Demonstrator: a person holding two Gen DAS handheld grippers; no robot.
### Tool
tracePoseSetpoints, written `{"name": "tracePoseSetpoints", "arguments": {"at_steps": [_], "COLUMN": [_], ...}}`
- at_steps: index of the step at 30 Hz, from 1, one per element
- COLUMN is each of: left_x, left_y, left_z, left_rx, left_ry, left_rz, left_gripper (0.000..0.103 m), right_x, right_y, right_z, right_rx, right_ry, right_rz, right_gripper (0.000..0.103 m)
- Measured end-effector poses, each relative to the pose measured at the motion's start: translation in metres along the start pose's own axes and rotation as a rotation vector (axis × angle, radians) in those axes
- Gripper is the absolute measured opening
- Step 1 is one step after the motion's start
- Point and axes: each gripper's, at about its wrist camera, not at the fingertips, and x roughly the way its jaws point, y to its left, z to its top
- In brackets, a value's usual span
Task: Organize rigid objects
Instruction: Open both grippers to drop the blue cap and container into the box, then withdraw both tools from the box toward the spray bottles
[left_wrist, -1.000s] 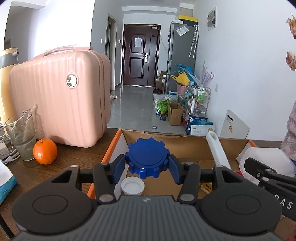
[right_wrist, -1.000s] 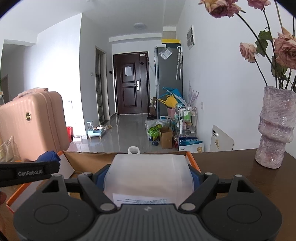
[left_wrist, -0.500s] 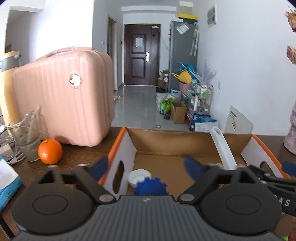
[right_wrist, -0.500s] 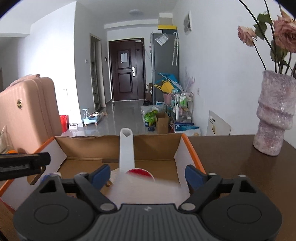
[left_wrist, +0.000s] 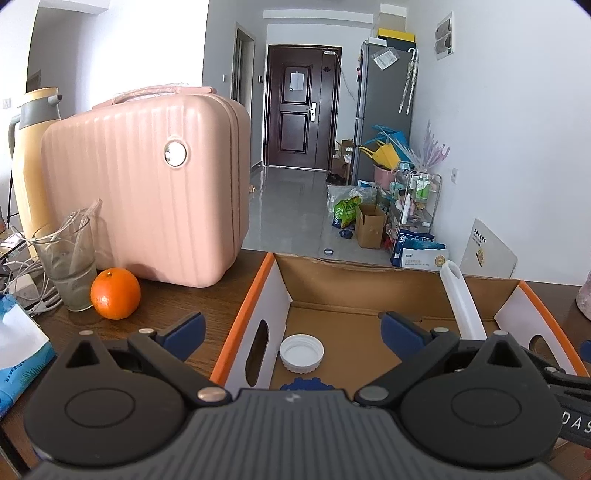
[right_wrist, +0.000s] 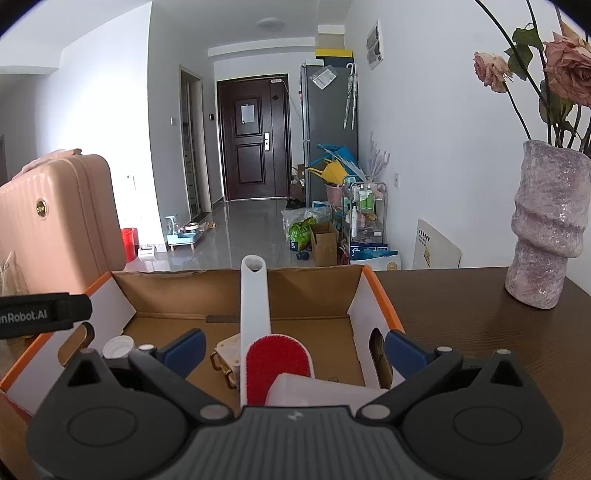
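Observation:
An open cardboard box (left_wrist: 243, 306) with orange edges lies on the brown table. My left gripper (left_wrist: 291, 328) is open above its left part and holds nothing. Below it in the box lie a blue toothed lid (left_wrist: 306, 384) and a white cap (left_wrist: 301, 352). My right gripper (right_wrist: 295, 349) hangs over the box's right part; its jaws are opening and nothing is between the pads. Under it rest a translucent white container (right_wrist: 317, 391), a red-faced lint brush (right_wrist: 277, 369) whose white handle leans on the far wall, and a small cream case (right_wrist: 229, 354).
Left of the box stand a pink suitcase (left_wrist: 147, 192), an orange (left_wrist: 115, 293), a glass (left_wrist: 70, 269) and a yellow flask (left_wrist: 33, 147). A blue tissue pack (left_wrist: 18, 347) lies at the near left. A purple vase (right_wrist: 546, 229) with roses stands at the right.
The left gripper opened and the blue lid dropped into the box. The right gripper spread its jaws and let the translucent container down into the box.

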Motion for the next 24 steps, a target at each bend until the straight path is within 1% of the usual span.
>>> {"name": "tracePoseSetpoints", "arguments": {"at_steps": [4, 11, 17, 24], "left_x": [-0.007, -0.027, -0.047, -0.070], "left_y": [0.002, 0.002, 0.005, 0.011], "left_z": [0.000, -0.004, -0.014, -0.025], "left_rx": [-0.012, 0.003, 0.020, 0.027], "left_ry": [-0.003, -0.030, -0.038, -0.034], "left_rz": [-0.008, 0.000, 0.000, -0.005], "left_gripper": [0.103, 0.103, 0.103, 0.103], "right_x": [-0.006, -0.023, -0.047, -0.078], "right_y": [0.001, 0.001, -0.001, -0.002], "right_z": [0.002, -0.001, -0.008, -0.021], "right_rx": [-0.002, -0.019, -0.030, -0.041], "right_ry": [-0.010, -0.027, -0.047, -0.074], "right_rz": [0.002, 0.012, 0.025, 0.014], "right_gripper": [0.103, 0.103, 0.103, 0.103]}}
